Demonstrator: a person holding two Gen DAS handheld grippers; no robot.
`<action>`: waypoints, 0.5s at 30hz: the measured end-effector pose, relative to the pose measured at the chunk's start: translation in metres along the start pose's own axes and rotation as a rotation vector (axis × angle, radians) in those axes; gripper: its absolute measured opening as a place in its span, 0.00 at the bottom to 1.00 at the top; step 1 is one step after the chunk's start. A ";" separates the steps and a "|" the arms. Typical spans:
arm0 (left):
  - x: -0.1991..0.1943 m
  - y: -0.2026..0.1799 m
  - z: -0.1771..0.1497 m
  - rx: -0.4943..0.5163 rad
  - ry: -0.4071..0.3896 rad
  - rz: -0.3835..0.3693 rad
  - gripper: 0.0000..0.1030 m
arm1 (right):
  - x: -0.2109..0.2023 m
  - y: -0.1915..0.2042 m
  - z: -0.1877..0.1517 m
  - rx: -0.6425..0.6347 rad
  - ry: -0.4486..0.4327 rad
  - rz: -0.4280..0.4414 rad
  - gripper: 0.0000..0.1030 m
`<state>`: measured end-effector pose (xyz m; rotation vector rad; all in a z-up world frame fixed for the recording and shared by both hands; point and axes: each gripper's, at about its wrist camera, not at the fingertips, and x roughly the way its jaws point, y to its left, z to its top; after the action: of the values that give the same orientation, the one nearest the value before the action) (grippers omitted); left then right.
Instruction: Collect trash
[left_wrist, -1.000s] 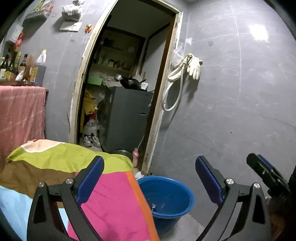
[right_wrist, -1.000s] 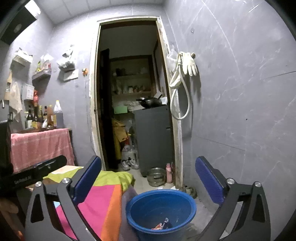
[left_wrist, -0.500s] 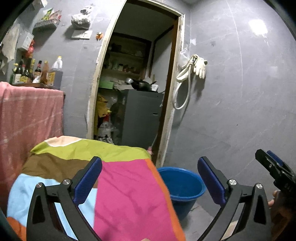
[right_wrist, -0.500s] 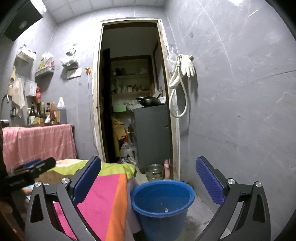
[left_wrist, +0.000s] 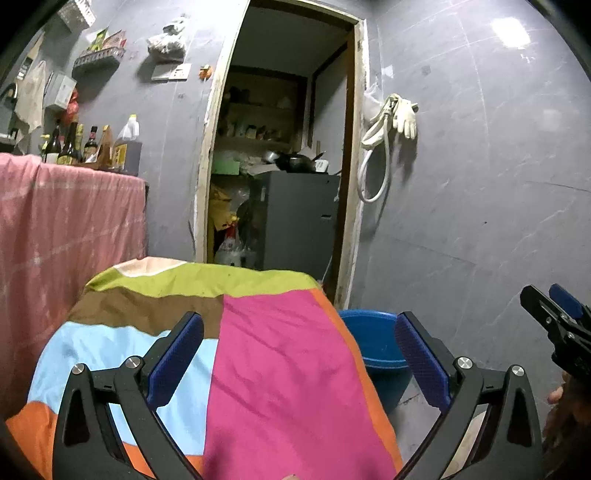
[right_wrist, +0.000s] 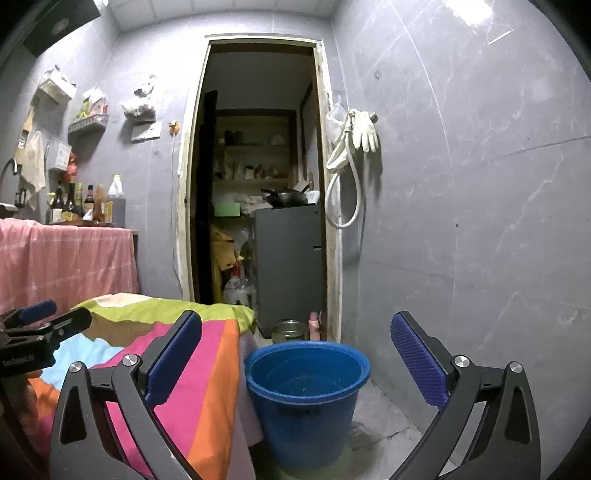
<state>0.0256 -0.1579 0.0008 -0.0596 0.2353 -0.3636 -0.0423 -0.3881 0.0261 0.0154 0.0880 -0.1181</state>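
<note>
A blue bucket (right_wrist: 307, 391) stands on the floor just right of a table draped in a multicoloured cloth (left_wrist: 273, 369). From this angle its contents are hidden. My left gripper (left_wrist: 299, 362) hovers open over the pink patch of the cloth, holding nothing. My right gripper (right_wrist: 295, 362) is open and empty in front of the bucket, at about rim height. In the left wrist view the bucket (left_wrist: 373, 350) peeks out past the cloth's right edge, and the right gripper (left_wrist: 554, 314) shows at the far right. The left gripper (right_wrist: 48, 317) also appears at the left of the right wrist view.
A doorway (right_wrist: 258, 184) behind the bucket opens onto a cluttered storeroom with a grey cabinet (right_wrist: 288, 266). A pink-covered counter (right_wrist: 66, 258) with several bottles stands at left. Gloves and a hose (right_wrist: 354, 155) hang on the grey wall at right.
Both grippers have pulled back and tilted up from the bucket. The left one now sits over more of the cloth, and the bucket's inside has dropped out of sight.
</note>
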 end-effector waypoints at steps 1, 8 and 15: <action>0.001 0.000 -0.002 -0.001 0.005 0.003 0.98 | 0.000 0.000 -0.002 0.000 0.002 -0.002 1.00; 0.003 0.003 -0.012 -0.011 0.028 0.026 0.98 | 0.000 0.000 -0.013 0.006 0.030 -0.004 1.00; 0.003 0.006 -0.019 -0.005 0.027 0.050 0.98 | 0.004 0.002 -0.020 -0.009 0.042 -0.013 1.00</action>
<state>0.0258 -0.1540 -0.0185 -0.0537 0.2640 -0.3147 -0.0403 -0.3860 0.0055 0.0083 0.1306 -0.1303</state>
